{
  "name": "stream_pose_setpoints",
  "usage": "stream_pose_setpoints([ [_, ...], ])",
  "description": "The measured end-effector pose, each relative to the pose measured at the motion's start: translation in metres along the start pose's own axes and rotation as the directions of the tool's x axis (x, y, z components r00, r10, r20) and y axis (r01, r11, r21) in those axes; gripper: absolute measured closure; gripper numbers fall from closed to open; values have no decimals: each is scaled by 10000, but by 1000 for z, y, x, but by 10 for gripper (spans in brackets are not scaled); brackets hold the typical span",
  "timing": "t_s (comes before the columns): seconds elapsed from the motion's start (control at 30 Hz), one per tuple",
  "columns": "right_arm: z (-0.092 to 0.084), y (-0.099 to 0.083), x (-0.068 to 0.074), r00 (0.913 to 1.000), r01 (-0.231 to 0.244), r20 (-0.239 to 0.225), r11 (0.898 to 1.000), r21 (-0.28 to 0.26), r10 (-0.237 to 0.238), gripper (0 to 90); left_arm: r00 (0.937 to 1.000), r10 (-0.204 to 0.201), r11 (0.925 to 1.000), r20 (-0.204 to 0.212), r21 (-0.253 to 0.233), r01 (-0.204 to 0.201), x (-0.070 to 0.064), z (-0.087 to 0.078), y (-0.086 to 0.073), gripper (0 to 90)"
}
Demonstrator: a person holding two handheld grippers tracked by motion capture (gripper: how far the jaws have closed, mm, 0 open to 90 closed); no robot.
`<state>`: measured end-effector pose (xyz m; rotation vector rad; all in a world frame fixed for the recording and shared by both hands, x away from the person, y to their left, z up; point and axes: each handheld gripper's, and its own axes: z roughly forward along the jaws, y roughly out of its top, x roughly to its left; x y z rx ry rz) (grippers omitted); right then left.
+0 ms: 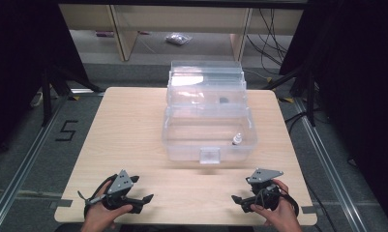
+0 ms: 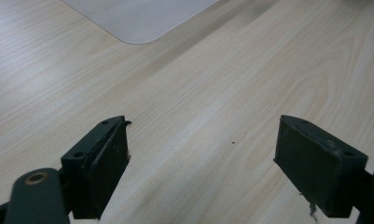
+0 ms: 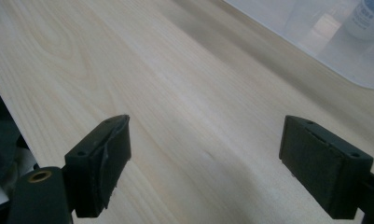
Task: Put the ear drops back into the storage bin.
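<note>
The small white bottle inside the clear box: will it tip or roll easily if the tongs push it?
The small white bottle stands upright and looks narrow, so a push would probably tip it. It seems light. Once down, it would likely roll until a wall of the clear box stops it.

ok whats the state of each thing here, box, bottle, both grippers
clear plastic box: lid open and tipped back, latch at the front free
small bottle: upright inside the box, near its front right corner, cap on
left gripper: jaws wide open, holding nothing, low over the table
right gripper: jaws wide open, holding nothing, low over the table
small dark object: lying at the back of the box, too blurred to identify
</note>
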<state>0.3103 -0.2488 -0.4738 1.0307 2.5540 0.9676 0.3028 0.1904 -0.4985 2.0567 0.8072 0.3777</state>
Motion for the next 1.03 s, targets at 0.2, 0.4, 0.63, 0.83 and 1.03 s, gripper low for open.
stream_pose_setpoints([
  [0.2,1,-3,2,9998,189,-111,9997,120,-188,175,10000,10,10000,-7,29,-10,0,0,0,168],
  [0.4,0,-7,3,9996,283,-72,9994,194,-282,174,10000,-80,10000,-11,-14,80,-1,0,0,168],
  [0.63,0,-11,5,9997,239,30,9992,314,-240,172,10000,-19,10000,9,16,19,0,0,0,168],
  [0.83,1,-12,5,9998,174,97,9997,171,-176,172,9997,241,9995,-63,201,-240,2,-1,1,169],
  [1.03,0,-12,4,9998,181,71,9995,258,-183,172,9998,180,9997,-72,183,-179,1,-1,0,169],
])
